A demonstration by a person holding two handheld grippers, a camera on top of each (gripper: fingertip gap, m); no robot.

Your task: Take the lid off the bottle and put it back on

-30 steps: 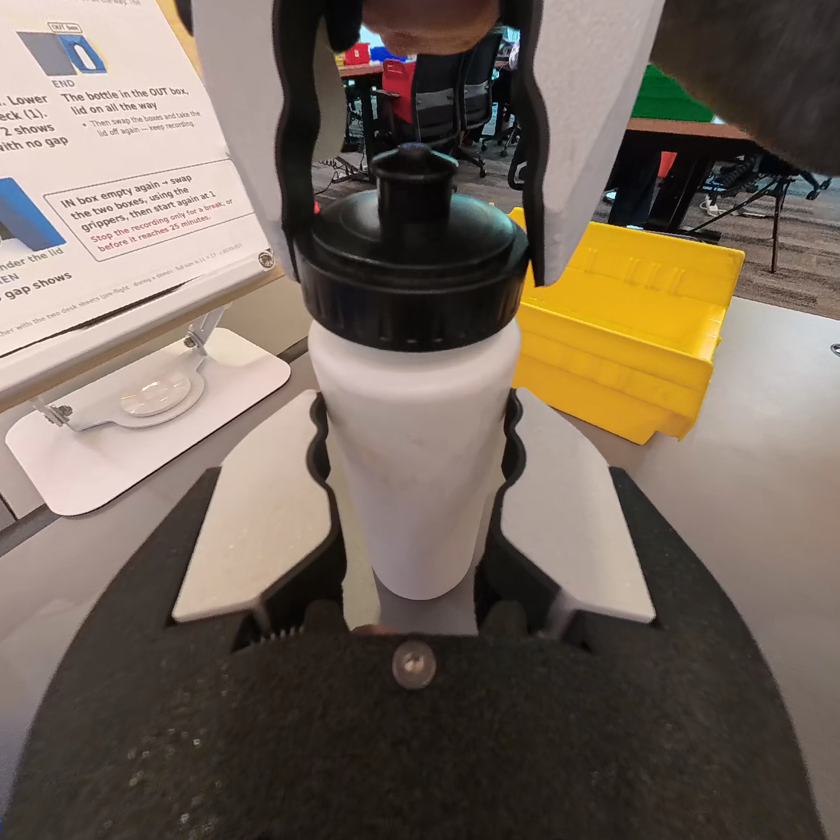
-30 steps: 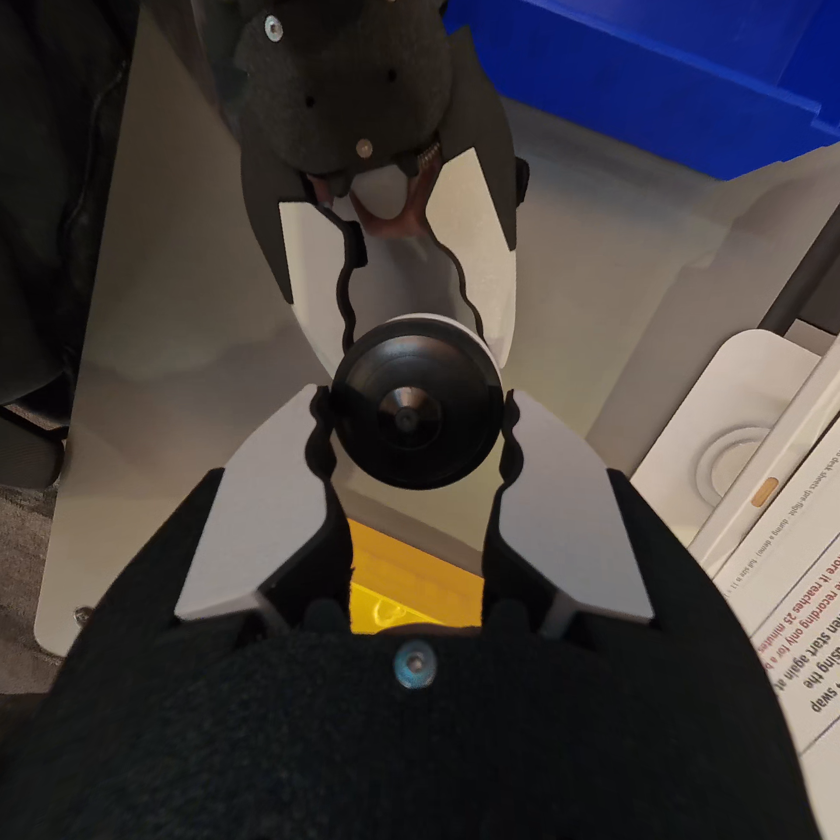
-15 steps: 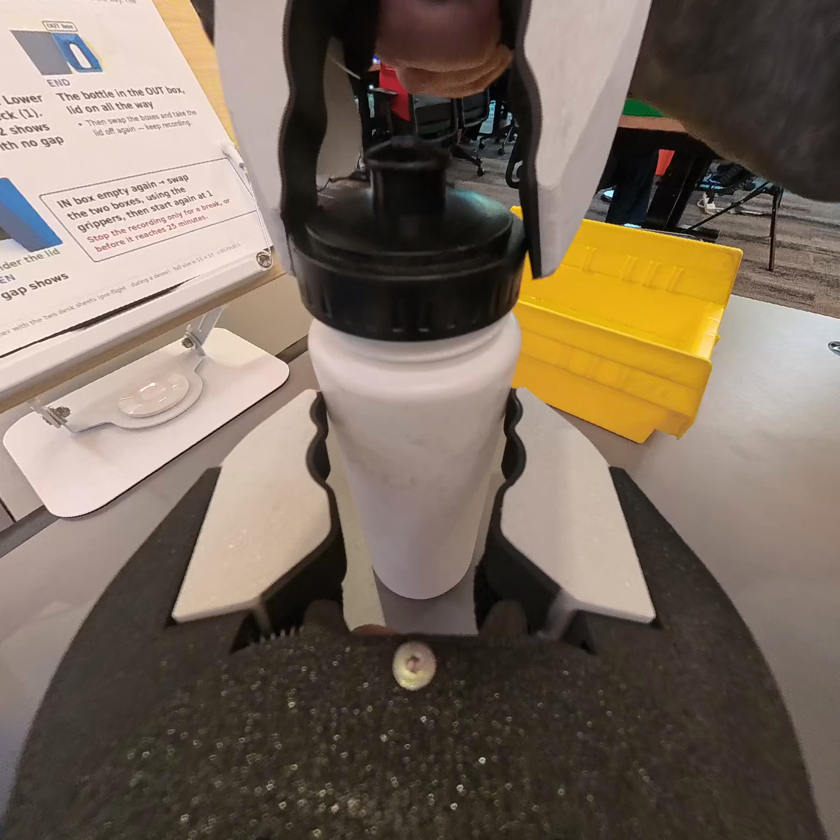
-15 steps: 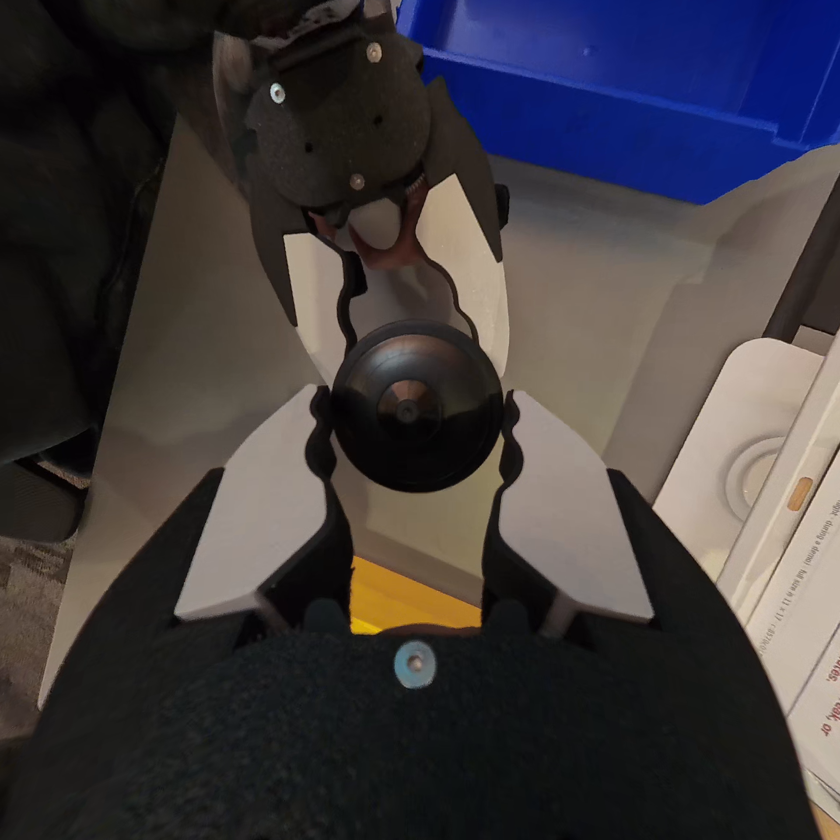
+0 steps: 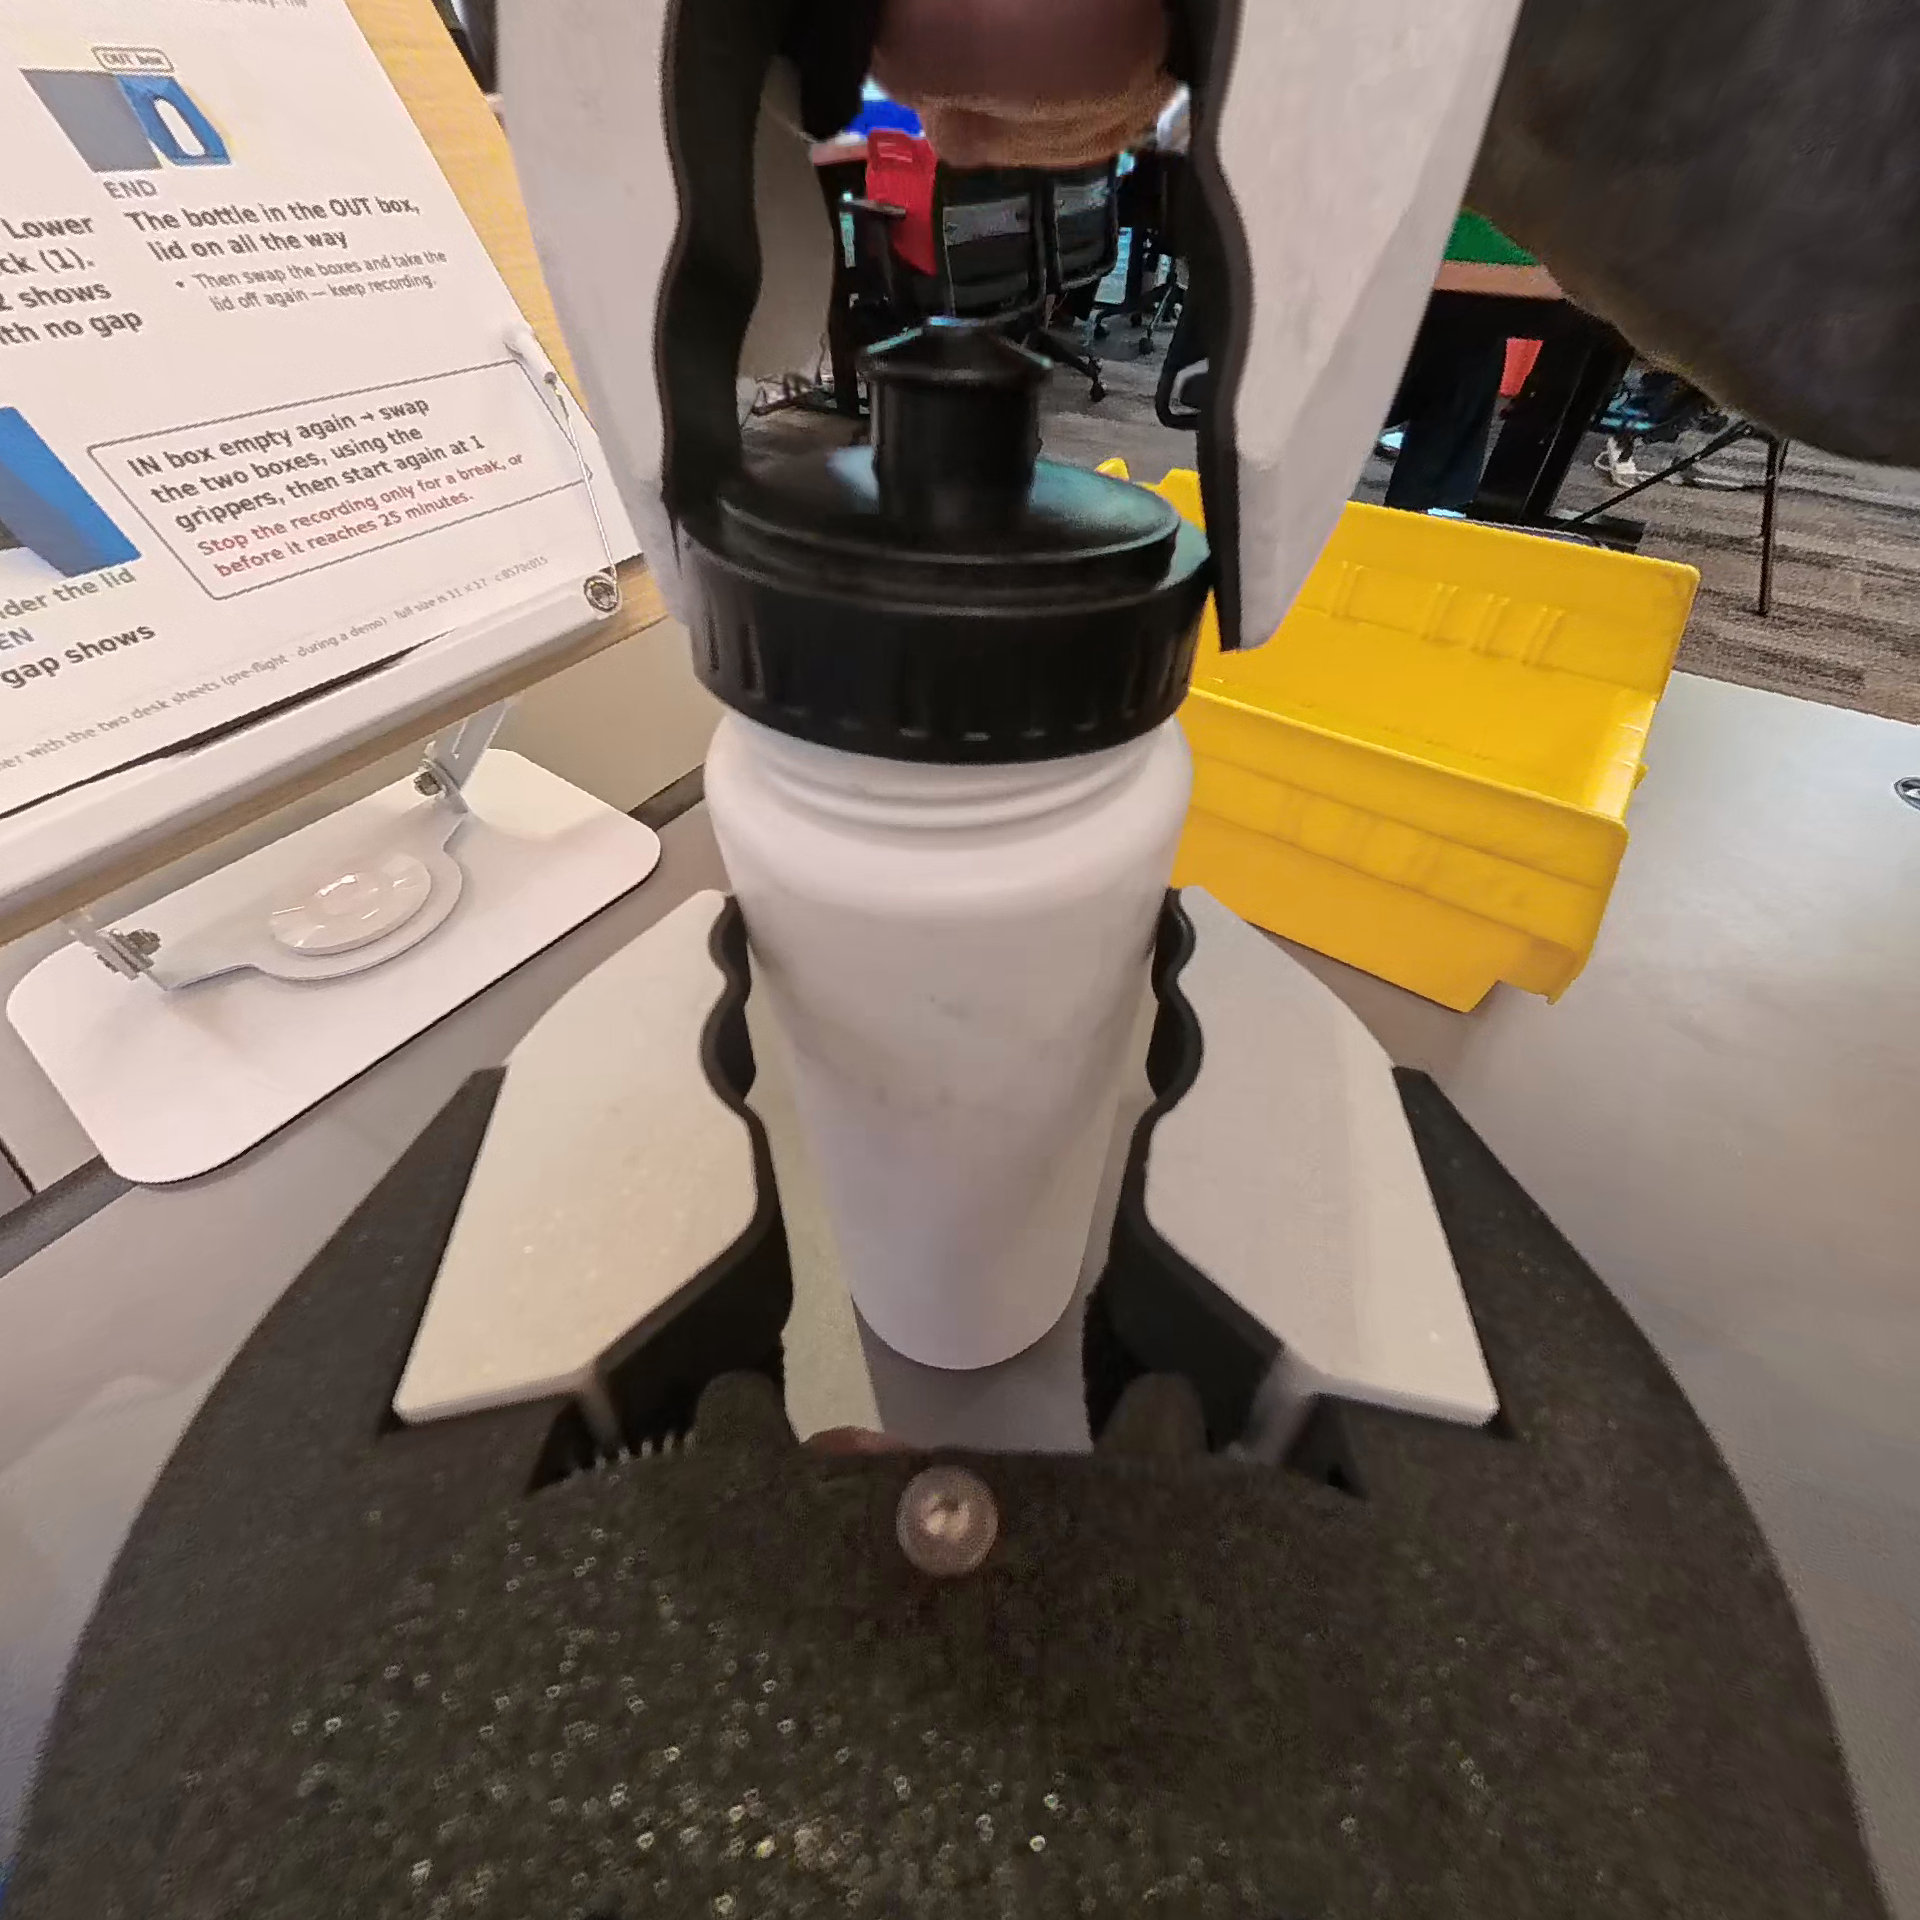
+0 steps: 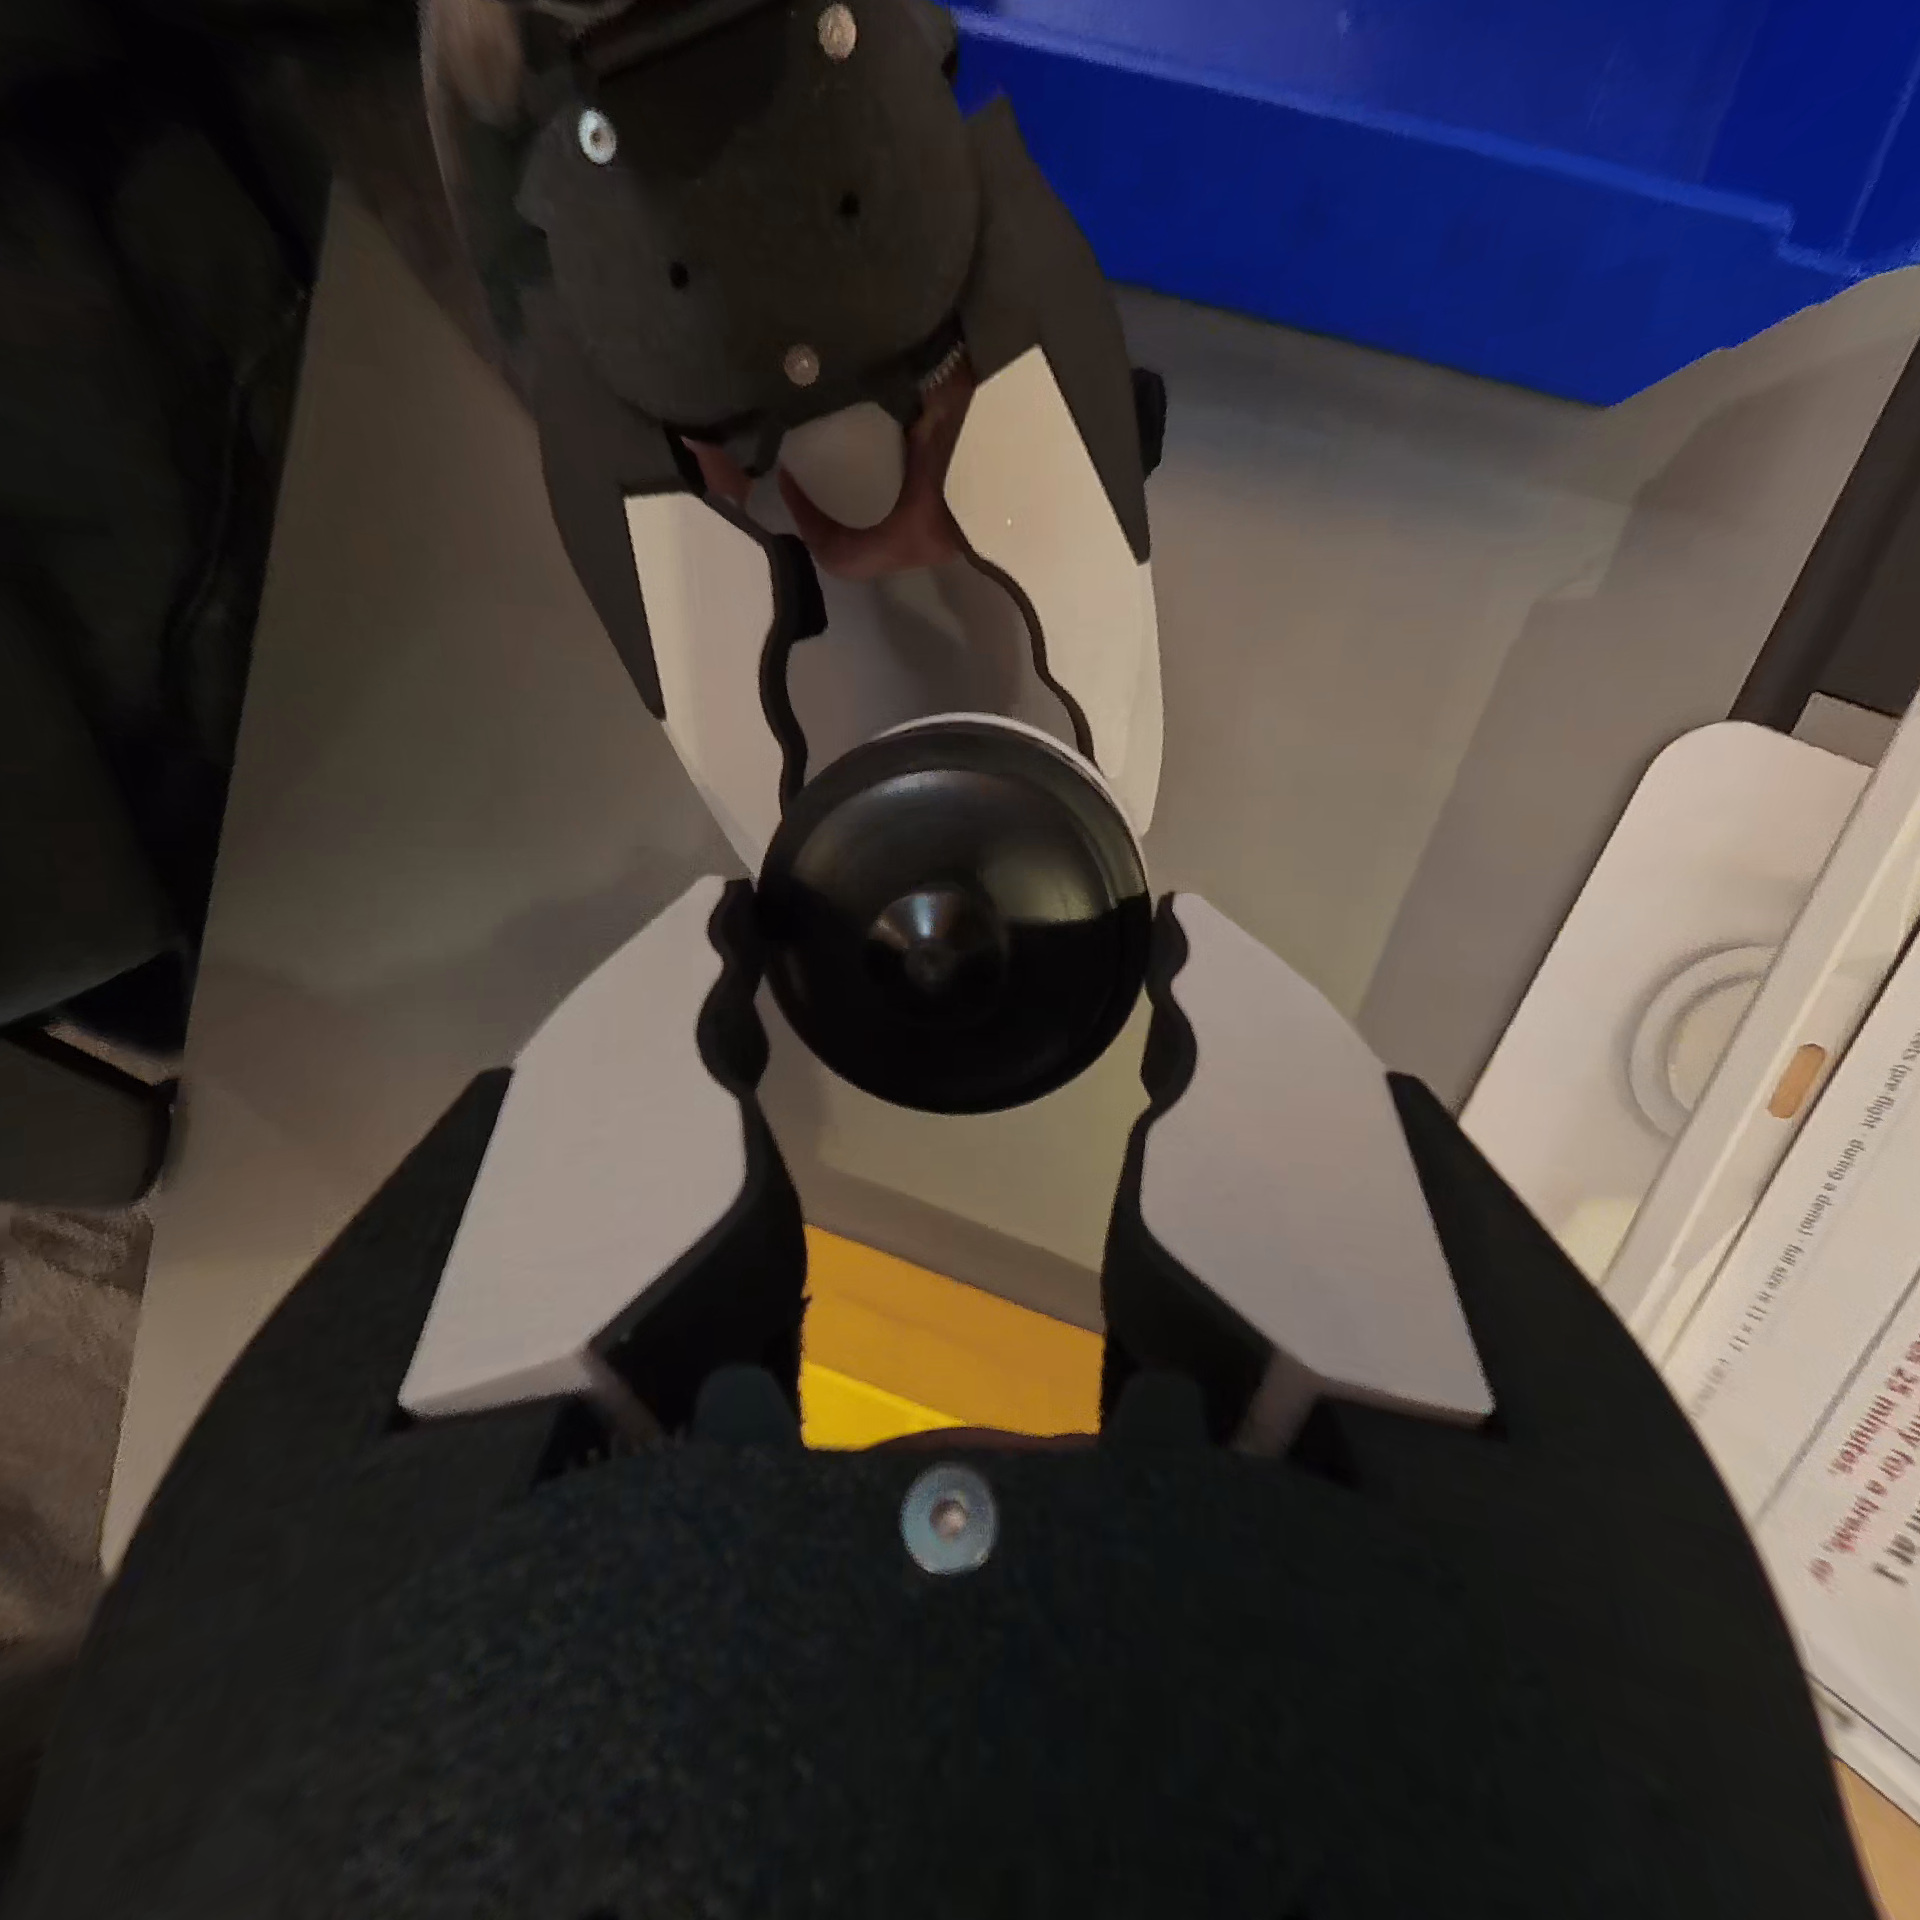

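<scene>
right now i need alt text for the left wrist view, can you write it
A white bottle stands upright, held around its body by the left gripper, while the right gripper comes down from above with its jaws closed on the black lid. Behind sit a yellow bin on the grey table and an instruction sheet on a stand at left.

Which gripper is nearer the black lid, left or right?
Right. The right gripper clamps the lid from above; the left gripper grips the white bottle lower down.

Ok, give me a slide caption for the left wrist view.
Left gripper holds the white bottle upright while the right gripper clamps its black lid.
</scene>
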